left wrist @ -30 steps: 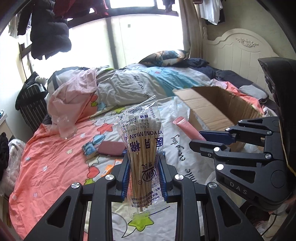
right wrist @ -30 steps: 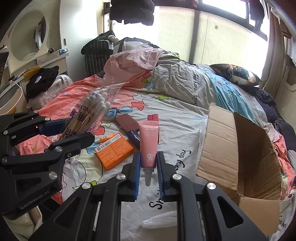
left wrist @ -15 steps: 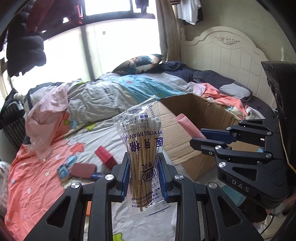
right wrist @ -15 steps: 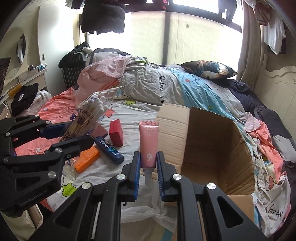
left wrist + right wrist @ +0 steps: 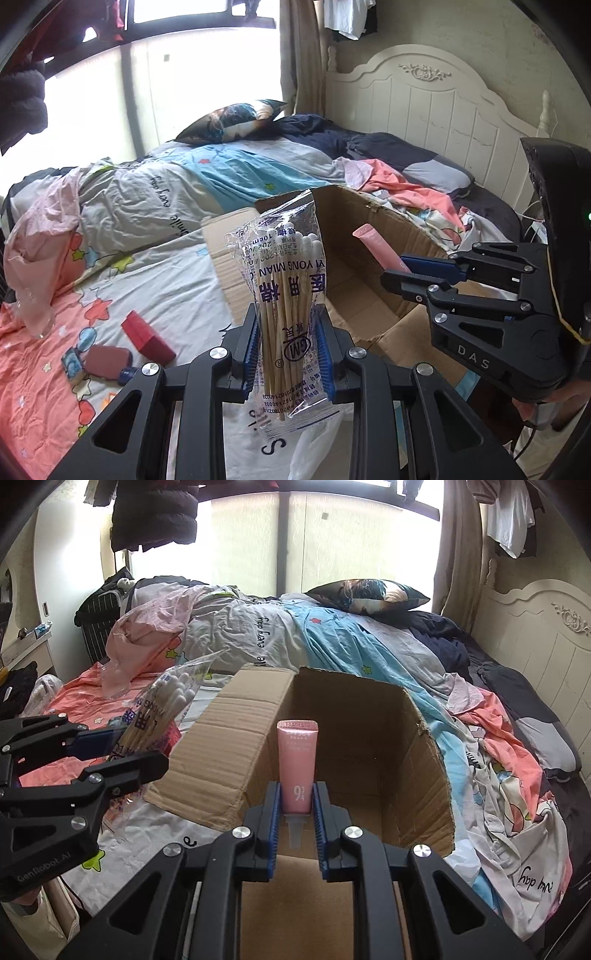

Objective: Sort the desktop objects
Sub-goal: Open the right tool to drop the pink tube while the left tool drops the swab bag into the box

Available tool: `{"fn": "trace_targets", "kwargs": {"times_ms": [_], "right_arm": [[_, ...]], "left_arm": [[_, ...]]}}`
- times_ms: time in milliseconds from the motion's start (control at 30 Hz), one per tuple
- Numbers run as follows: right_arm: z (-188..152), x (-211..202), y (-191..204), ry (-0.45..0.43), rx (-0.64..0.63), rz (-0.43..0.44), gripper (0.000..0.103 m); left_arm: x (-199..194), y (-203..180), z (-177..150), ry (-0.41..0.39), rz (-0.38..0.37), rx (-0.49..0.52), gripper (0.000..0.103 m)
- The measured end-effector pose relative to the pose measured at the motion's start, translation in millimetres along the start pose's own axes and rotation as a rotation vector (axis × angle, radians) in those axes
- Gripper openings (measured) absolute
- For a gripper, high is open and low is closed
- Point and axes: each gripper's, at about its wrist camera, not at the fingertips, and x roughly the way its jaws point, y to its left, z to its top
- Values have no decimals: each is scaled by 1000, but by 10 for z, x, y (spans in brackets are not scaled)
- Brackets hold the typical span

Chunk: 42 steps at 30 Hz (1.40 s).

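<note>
My left gripper (image 5: 289, 343) is shut on a clear packet of cotton swabs (image 5: 286, 295), held upright just left of an open cardboard box (image 5: 354, 295) on the bed. My right gripper (image 5: 295, 812) is shut on a pink cream tube (image 5: 297, 766), cap down, and hangs over the box (image 5: 354, 746) opening. The right gripper (image 5: 424, 280) with the tube (image 5: 380, 247) also shows in the left wrist view, above the box. The left gripper (image 5: 122, 753) and swabs (image 5: 159, 712) appear at the left of the right wrist view.
On the bedsheet left of the box lie a red box (image 5: 147, 338), a maroon case (image 5: 107, 362) and a small blue item (image 5: 70, 362). Crumpled bedding and clothes (image 5: 491, 731) cover the bed. A white headboard (image 5: 436, 99) stands at the right.
Both grippers have swung right with their loads, from over the scattered items to the cardboard box. The tube now hangs over the box opening.
</note>
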Motion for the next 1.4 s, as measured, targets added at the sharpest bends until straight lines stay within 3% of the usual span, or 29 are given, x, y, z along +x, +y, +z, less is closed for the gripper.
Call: {"fn": "trace_targets", "kwargs": {"times_ms": [633,700,733,767,1400], "right_arm": [[40,216,-367,6,24,-68,16],[66,252,-412,14,48,-69,37],[78,269,-433,17,59,-70,59],[77,269,-435,8,60,-71,66],[-35,271,-559,1,83,-98,66]], "left_arm": [[518,-23,220,39,-82,-11,28],[529,-13,223,39,-83,-10,28],[532,-10,226,38,-82,-10,28],[535,-14,229,38,-83,-9,28],[632,-302,190,63,-92,48,28]]}}
